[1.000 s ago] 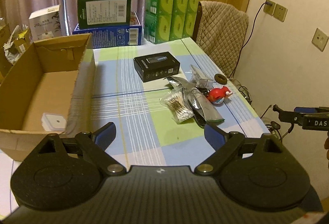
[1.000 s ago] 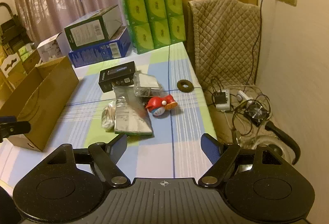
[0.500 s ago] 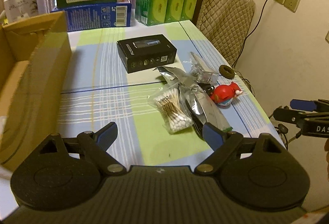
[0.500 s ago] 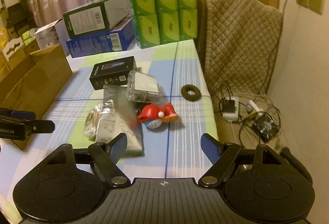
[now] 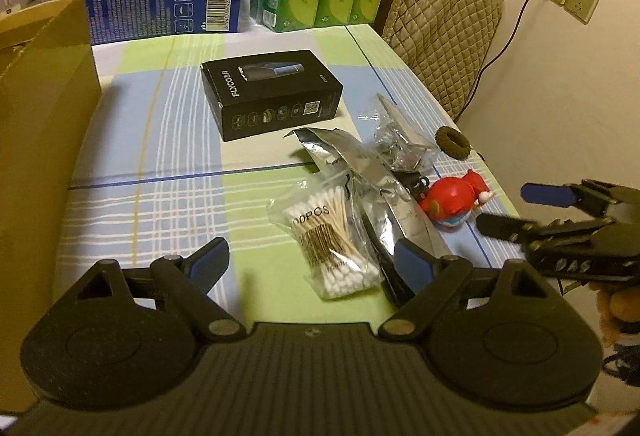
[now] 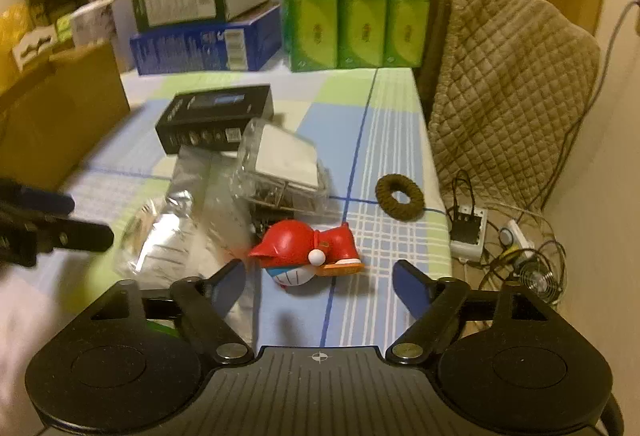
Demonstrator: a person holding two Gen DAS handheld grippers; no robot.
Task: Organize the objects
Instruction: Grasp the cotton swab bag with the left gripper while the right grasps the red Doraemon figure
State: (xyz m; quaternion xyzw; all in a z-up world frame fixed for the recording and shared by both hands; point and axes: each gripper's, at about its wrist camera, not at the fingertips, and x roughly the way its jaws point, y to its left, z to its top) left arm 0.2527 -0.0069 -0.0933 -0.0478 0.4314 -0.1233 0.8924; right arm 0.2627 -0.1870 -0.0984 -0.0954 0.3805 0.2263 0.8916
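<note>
The right gripper (image 6: 318,282) is hovering with jaws spread wide just before the red toy figure (image 6: 306,250), lying near the table edge (image 6: 436,220). It should be closing across the round body. The left gripper (image 5: 308,260), also spread, is facing the cotton swab bag (image 5: 328,236).

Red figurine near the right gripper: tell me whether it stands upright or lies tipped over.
Tipped over. The red figurine lies on its side on the checked tablecloth, its orange base pointing sideways, in front of the open right gripper.
</note>
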